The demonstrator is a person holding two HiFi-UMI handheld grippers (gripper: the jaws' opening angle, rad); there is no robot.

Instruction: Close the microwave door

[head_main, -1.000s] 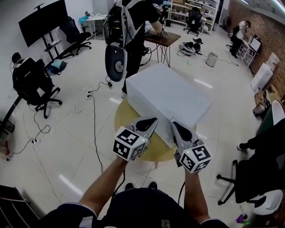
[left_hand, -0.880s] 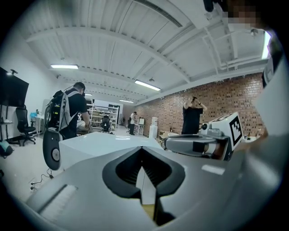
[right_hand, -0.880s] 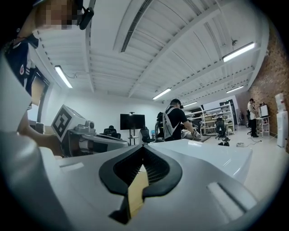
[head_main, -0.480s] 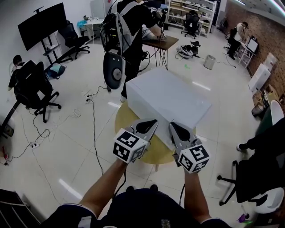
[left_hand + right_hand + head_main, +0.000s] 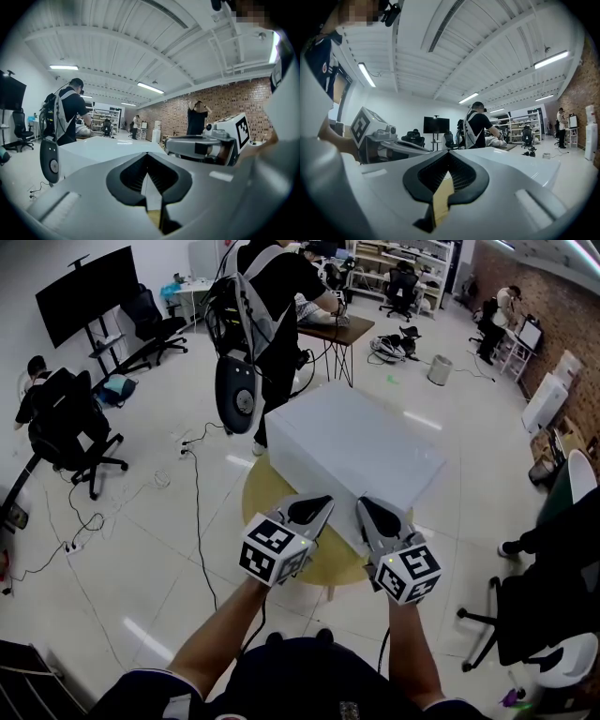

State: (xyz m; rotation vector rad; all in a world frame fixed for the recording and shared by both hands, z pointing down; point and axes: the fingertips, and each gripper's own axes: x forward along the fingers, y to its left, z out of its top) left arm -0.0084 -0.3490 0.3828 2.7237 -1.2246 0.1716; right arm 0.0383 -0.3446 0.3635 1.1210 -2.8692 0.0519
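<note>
The microwave [image 5: 352, 451] is a plain white box on a round yellow table [image 5: 262, 488], and from above I cannot make out its door. My left gripper [image 5: 320, 507] and right gripper [image 5: 365, 510] hover side by side at its near face, over the table's front part. Both are shut with nothing between the jaws. In the left gripper view the shut left gripper [image 5: 147, 163] points at the white microwave [image 5: 103, 147], with the right gripper [image 5: 206, 146] beside it. The right gripper view shows the shut right gripper [image 5: 449, 164] and the left gripper [image 5: 386, 140].
A person in black with a backpack [image 5: 267, 315] stands just behind the microwave at a small dark table [image 5: 339, 329]. Office chairs stand at the left [image 5: 70, 418] and right [image 5: 548, 615]. Cables [image 5: 197, 493] trail over the white floor on the left.
Both grippers stay almost where they were, still shut. The person behind the microwave has shifted slightly.
</note>
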